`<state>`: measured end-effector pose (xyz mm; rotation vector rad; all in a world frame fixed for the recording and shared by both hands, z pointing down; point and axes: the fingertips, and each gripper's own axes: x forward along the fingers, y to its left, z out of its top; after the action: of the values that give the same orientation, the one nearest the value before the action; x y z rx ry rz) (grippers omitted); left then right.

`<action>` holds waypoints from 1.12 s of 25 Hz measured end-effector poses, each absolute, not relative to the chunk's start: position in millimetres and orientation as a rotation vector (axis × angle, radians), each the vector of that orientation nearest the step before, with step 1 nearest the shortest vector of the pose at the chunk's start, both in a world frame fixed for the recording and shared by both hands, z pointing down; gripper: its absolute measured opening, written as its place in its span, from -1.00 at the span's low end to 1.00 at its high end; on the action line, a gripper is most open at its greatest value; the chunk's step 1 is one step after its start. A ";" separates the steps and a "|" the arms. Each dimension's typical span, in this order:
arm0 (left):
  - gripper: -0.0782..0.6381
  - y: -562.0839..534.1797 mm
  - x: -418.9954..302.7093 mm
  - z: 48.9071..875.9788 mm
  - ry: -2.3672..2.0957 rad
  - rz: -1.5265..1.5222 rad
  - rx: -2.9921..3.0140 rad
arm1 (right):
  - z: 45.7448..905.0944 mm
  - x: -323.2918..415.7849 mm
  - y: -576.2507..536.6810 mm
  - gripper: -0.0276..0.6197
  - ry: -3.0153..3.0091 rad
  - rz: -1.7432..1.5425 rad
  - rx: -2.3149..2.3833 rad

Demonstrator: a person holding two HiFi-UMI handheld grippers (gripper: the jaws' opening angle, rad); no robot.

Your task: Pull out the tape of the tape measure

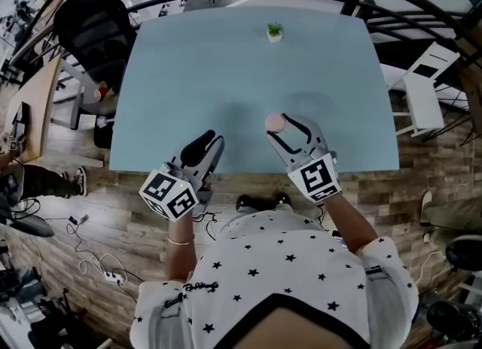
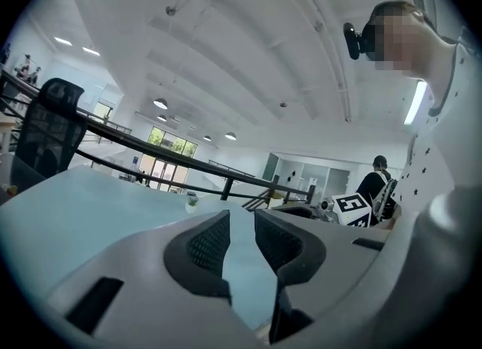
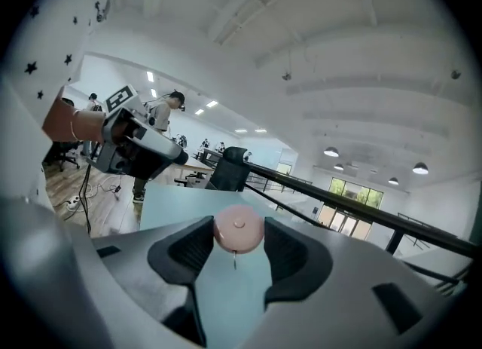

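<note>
A small round pink tape measure [image 1: 274, 122] is held just above the near part of the light blue table [image 1: 226, 68], with my right gripper [image 1: 281, 124] shut on it. In the right gripper view the pink case [image 3: 239, 233] sits pinched between the two dark pads, and a short thin tab [image 3: 235, 262] hangs below it. My left gripper [image 1: 212, 139] hovers over the table's near edge, a hand's width left of the tape measure. Its jaws stand a little apart in the left gripper view [image 2: 241, 223], and only the table shows between them.
A small potted plant [image 1: 275, 32] stands at the table's far edge. A black office chair [image 1: 90, 23] is at the far left corner, and a white chair [image 1: 425, 91] is off the right side. Cables and a power strip [image 1: 113, 276] lie on the wooden floor.
</note>
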<state>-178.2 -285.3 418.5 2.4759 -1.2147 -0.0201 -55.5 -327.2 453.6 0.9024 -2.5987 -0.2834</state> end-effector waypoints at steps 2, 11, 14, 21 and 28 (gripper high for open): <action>-0.46 -285.2 -167.3 416.7 -1.154 -0.028 2.493 | 442.8 -59.5 -320.3 -0.27 -2.621 -0.342 0.866; -0.34 -279.0 -127.4 410.6 -0.908 -0.078 2.507 | 416.1 -73.6 -288.2 -0.27 -2.669 -0.532 0.708; -0.34 -277.4 -117.7 409.2 -0.846 -0.091 2.504 | 412.3 -79.3 -276.7 -0.27 -2.672 -0.588 0.631; -0.34 -272.5 -96.0 410.2 -0.762 -0.103 2.503 | 411.5 -83.1 -260.2 -0.27 -2.705 -0.619 0.547; -0.35 -263.5 -83.2 411.4 -0.696 -0.113 2.508 | 411.6 -87.5 -243.4 -0.27 -2.736 -0.624 0.474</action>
<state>-83.2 -263.5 411.4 2.5079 -0.6959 -0.1128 -87.5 -243.4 411.6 0.4738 -2.7362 -0.6236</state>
